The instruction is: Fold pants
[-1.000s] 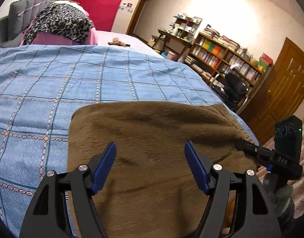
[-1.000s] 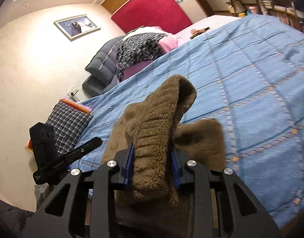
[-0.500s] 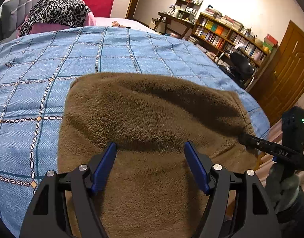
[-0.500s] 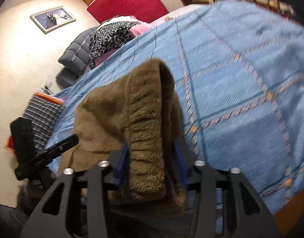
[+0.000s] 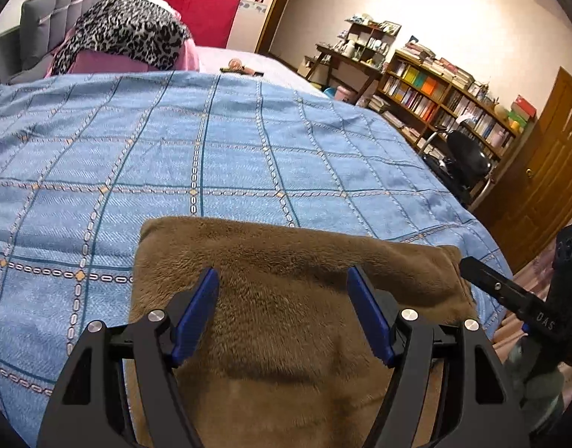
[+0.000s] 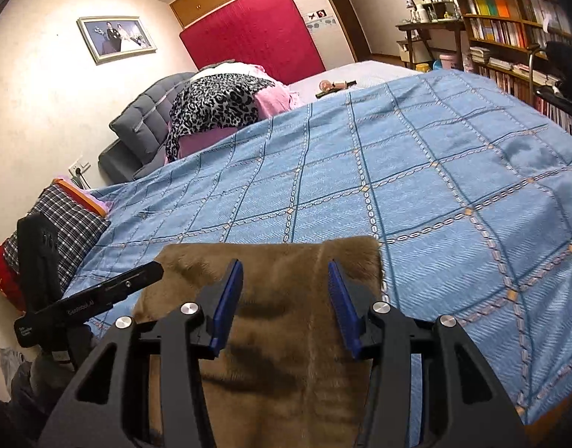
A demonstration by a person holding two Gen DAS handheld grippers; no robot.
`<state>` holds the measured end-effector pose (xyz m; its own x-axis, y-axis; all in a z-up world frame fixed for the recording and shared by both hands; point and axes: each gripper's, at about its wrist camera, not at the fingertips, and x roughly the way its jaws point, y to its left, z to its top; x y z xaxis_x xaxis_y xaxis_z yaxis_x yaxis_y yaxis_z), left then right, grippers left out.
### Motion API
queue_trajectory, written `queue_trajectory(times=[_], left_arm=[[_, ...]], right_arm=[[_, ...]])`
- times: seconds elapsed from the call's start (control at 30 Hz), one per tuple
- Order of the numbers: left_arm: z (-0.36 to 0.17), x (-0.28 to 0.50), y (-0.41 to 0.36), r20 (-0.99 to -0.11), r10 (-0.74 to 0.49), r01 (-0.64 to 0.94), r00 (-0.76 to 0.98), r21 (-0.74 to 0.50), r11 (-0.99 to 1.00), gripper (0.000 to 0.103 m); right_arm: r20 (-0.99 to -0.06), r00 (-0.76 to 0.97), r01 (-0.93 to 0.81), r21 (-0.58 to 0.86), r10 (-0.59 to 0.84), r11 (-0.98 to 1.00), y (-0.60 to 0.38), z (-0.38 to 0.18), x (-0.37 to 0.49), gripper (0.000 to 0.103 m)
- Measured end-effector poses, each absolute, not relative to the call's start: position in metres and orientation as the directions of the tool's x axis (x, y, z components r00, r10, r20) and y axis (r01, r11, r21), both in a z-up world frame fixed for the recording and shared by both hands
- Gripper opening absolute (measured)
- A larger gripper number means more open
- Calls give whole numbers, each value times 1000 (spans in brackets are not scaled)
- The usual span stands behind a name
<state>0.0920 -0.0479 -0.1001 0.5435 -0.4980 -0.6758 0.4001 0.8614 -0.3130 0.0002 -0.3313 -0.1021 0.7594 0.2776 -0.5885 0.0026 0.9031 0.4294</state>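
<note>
My left gripper [image 5: 282,310] hangs low over the brown fleece pants [image 5: 286,298], pointing forward across the bed, its blue pads [image 5: 196,313] spread wide apart with nothing between them. The fabric lies beneath the gap; whether the pads touch it, I cannot tell. The pants lie folded flat at the near edge of the blue checked bedspread [image 5: 211,149], their far fold edge running straight across in front of my fingertips. At the right of this view the other handle's black bar crosses in just beyond the right edge of the cloth.

My right gripper [image 6: 286,298] is also held level and aimed along the bed, tilted a little so the bedspread [image 6: 435,186] slopes in its view. Its blue pads [image 6: 226,302] stand apart too, clamped on nothing, above the same pants [image 6: 278,336], whose far edge sits just past the tips. A long seam or fold line runs down the cloth toward me on the right side. The left handle's black bar shows at the left, near the cloth's corner.

Further off, a leopard-print blanket [image 6: 215,104] is heaped over pink bedding by the grey headboard [image 6: 144,130], and a bookshelf [image 5: 446,100] lines the wall.
</note>
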Motion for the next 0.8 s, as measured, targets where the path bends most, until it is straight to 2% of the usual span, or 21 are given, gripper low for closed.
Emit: queue_trajectory(times=[0.27,0.5,0.7,0.8], left_arm=[[-132,109,-44,-695,-509,360,508,-366,858,71],[-146,105,-43,-668,-533,380,520,-379,844,74],[-134,101,-40,-679,-517,357,521,-377,855,74],[-120,90,-29,-678,-499,336,540,-369,866,79]], right_arm=[[-634,725,60,448,270,892,-346,-150,25,48],[-598,762,36,420,247,907,-341,-174,21,49],[-614,748,45,426,252,904,-343,-167,23,49],[-603,756,47,437,254,898,-345,-152,13,51]])
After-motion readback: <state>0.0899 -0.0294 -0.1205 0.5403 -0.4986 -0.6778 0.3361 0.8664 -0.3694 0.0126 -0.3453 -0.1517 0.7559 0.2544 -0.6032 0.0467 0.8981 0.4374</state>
